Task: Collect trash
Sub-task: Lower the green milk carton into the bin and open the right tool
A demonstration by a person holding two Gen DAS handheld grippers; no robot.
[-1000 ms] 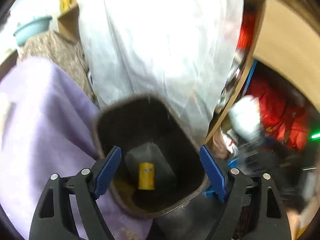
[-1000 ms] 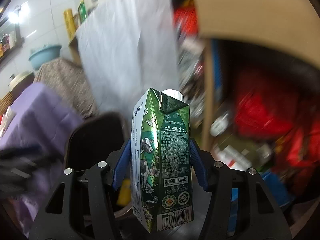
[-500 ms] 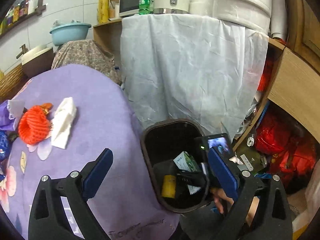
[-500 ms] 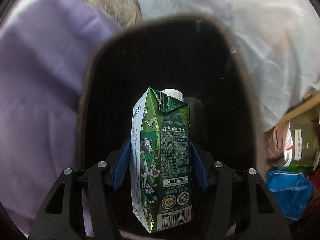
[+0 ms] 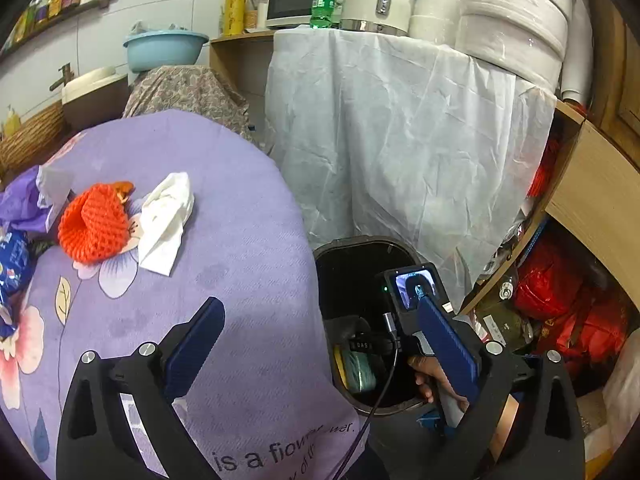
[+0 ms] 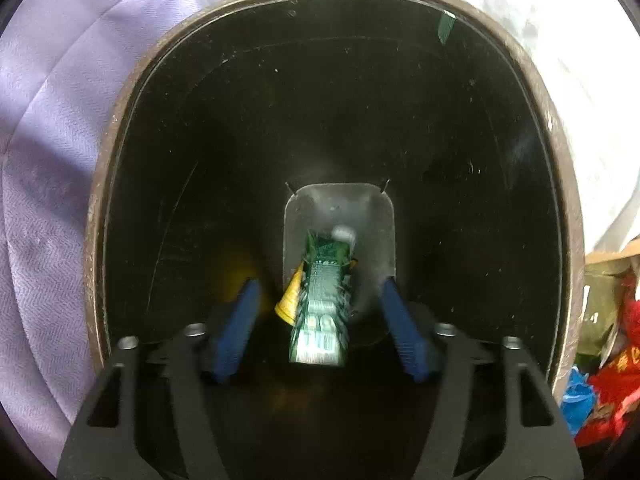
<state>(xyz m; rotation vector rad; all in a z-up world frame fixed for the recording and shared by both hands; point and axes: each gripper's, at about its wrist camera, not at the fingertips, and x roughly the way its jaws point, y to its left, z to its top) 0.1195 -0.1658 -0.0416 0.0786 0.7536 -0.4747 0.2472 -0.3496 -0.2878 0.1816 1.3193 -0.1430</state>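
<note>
Black plastic waste bin (image 6: 132,128), seen from directly above by the right wrist camera, with its dark rim filling most of the view. Right gripper (image 6: 322,322) points steeply down into the bin mouth; its blue-padded jaws have just been opening and now stand apart, gripping nothing. Green printed milk carton (image 6: 322,312) with a white cap lies between and below the pads, blurred, clear of both, over the pale bin floor. Yellow cylindrical item (image 6: 291,300) lies just beside the carton on its left. Lilac flower-printed tablecloth (image 5: 248,240) borders the bin on the left.

Left wrist view: left gripper (image 5: 320,344) hovers over the edge of the cloth-covered table, jaws spread wide and empty, having just been opening. On the cloth lie an orange-red knitted net sleeve (image 5: 94,222), a crumpled white tissue (image 5: 166,220) touching it, and purple wrapping (image 5: 20,200) at the far left. The bin (image 5: 360,246) stands just beside the table, below a white draped sheet (image 5: 400,140); the carton (image 5: 360,372) shows inside it. A hand (image 5: 436,380) holds the right gripper's handle at the bin's rim.
</note>
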